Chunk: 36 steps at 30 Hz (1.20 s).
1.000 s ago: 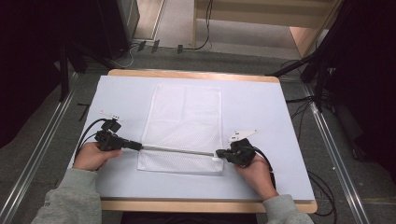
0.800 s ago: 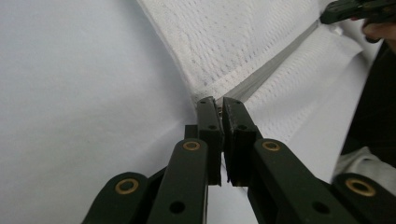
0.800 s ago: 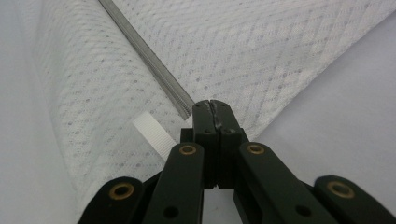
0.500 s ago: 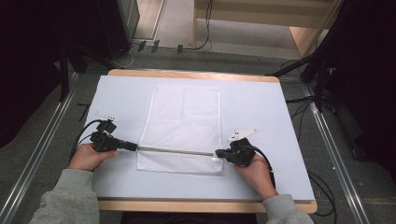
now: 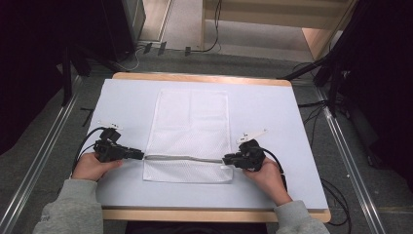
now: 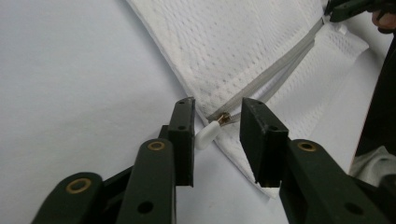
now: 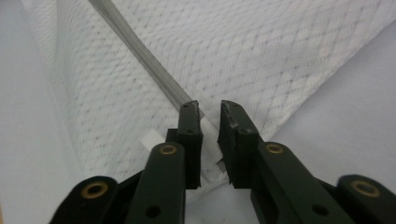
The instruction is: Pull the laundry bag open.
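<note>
Zipper run on the mesh laundry bag (image 5: 191, 131) looks finished: the bag lies flat mid-table (image 5: 272, 102), its grey zipper (image 5: 185, 158) stretched straight across the near end.

My left tongs (image 6: 217, 123) have just been opening. The jaws stand well apart, with the white zipper pull (image 6: 207, 135) lying loose between them at the bag's left edge; neither pad presses on it.

My right tongs (image 7: 209, 116) have also just been easing open, a narrow gap now. The zipper's end and the bag's edge sit between the jaws, but I judge the clamp released.

Next, I think: back both tongs straight off without snagging the pull or dragging the mesh.
</note>
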Each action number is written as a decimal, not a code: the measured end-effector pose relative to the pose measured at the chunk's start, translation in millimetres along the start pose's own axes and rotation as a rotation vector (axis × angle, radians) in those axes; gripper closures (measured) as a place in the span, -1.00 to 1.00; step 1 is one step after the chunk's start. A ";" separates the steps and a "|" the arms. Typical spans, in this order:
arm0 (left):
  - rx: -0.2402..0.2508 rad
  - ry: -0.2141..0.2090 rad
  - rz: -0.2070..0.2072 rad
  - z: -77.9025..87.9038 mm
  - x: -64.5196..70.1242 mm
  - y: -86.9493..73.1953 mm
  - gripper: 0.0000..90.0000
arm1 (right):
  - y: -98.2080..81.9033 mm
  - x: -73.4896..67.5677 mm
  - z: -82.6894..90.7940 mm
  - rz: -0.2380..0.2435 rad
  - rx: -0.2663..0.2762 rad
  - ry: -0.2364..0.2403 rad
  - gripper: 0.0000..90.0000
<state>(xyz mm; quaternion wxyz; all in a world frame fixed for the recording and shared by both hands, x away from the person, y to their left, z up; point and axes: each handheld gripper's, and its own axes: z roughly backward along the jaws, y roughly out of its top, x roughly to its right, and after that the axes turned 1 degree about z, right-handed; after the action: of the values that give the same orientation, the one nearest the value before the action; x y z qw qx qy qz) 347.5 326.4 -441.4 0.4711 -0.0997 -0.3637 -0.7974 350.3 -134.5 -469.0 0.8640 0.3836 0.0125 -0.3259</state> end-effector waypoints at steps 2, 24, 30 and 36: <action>0.016 0.011 -0.010 1.7 -1.0 -0.6 0.37 | 1.5 0.6 1.3 -0.014 0.011 0.000 0.59; 0.175 0.184 -0.055 16.5 -7.9 0.6 -0.16 | -5.3 35.4 31.3 -0.090 0.127 -0.152 -0.01; 0.179 0.227 -0.052 17.3 -12.1 0.8 -0.22 | -11.7 50.6 41.2 -0.138 0.147 -0.199 -0.08; 0.185 0.270 -0.049 18.5 -15.9 0.1 -0.28 | -17.5 61.7 48.4 -0.170 0.157 -0.238 -0.10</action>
<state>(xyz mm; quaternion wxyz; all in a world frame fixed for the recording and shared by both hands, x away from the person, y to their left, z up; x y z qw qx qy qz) 352.7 349.7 -436.1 0.5031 0.0611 -0.3714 -0.7779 377.8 -209.8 -463.1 0.7959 0.4063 -0.0831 -0.4411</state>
